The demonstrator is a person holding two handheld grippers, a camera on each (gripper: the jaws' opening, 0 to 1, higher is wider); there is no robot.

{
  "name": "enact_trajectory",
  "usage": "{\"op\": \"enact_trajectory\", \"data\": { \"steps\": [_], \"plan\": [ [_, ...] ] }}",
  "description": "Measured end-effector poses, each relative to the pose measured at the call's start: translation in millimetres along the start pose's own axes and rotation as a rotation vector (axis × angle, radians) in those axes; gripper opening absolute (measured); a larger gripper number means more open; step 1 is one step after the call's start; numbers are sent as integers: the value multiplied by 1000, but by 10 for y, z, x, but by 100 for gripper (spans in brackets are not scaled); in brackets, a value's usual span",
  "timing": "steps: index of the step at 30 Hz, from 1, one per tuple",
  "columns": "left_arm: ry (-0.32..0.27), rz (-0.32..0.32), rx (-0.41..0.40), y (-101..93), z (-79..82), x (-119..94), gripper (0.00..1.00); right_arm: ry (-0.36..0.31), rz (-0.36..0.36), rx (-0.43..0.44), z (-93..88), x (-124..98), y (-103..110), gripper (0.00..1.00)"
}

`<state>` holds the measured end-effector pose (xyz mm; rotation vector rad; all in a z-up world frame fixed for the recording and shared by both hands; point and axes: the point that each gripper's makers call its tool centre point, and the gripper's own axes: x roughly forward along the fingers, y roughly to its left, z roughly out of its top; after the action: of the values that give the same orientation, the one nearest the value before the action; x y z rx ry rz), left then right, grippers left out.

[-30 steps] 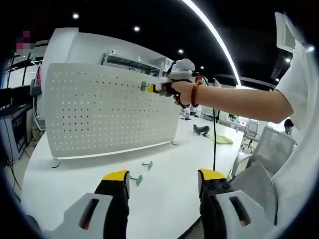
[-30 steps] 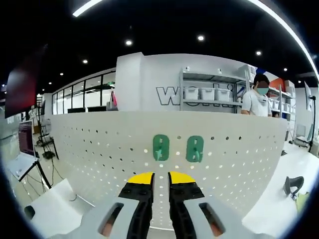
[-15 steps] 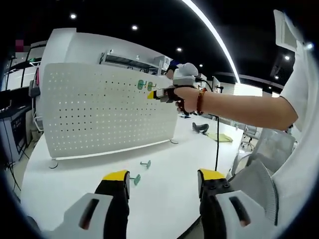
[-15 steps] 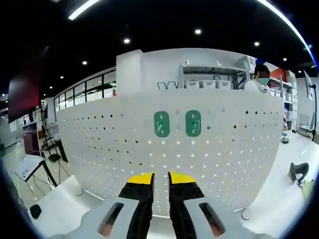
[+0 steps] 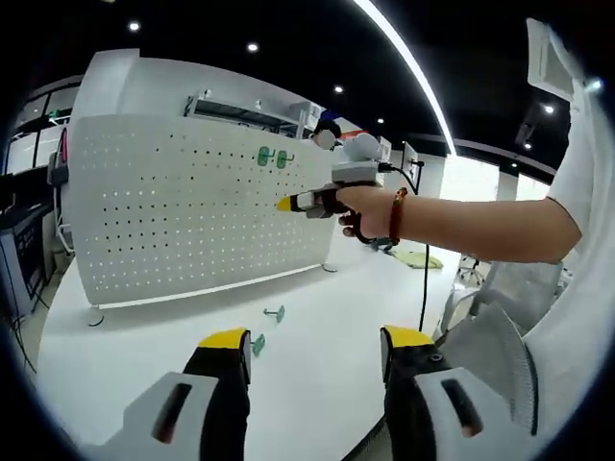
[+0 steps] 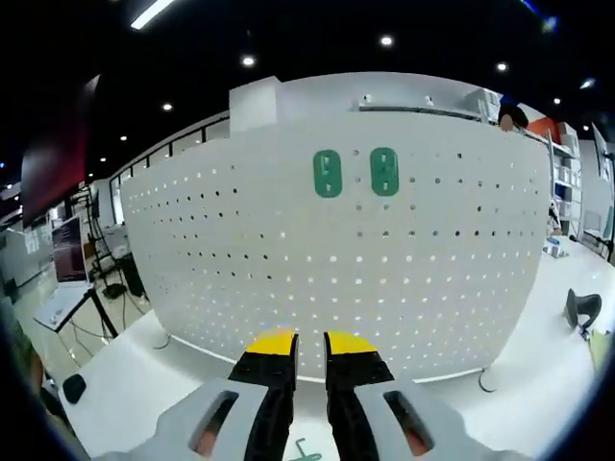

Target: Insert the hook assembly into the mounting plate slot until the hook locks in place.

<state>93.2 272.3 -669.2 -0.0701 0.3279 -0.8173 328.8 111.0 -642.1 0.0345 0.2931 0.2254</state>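
Two green hooks [image 6: 356,173] sit side by side high on the white pegboard [image 6: 288,279], well above and beyond the right gripper [image 6: 309,346]. Its yellow-tipped fingers [image 6: 274,348] are nearly together, a thin gap between, nothing held. Left gripper [image 5: 309,344]: fingers [image 5: 227,342] wide apart, empty, over the white counter [image 5: 144,375]. Two loose green hooks [image 5: 269,325] lie on the counter just beyond the left finger. In the left gripper view, a hand [image 5: 360,206] holds the right gripper short of the pegboard.
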Motion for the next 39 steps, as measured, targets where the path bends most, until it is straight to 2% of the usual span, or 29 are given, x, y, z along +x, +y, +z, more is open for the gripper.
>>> {"op": "enact_trajectory", "data": {
  "steps": [14, 29, 39],
  "plan": [
    [7, -8, -20, 26, -75, 23, 56, 124, 3, 36, -600, 25, -13, 12],
    [8, 4, -50, 91, -156, 4, 56, 236, 10, 48, -1130, 39, 50, 16],
    [11, 16, -68, 180, -180, -1, 55, 314, 5, 127, -1445, 58, 58, 16]
  ]
}}
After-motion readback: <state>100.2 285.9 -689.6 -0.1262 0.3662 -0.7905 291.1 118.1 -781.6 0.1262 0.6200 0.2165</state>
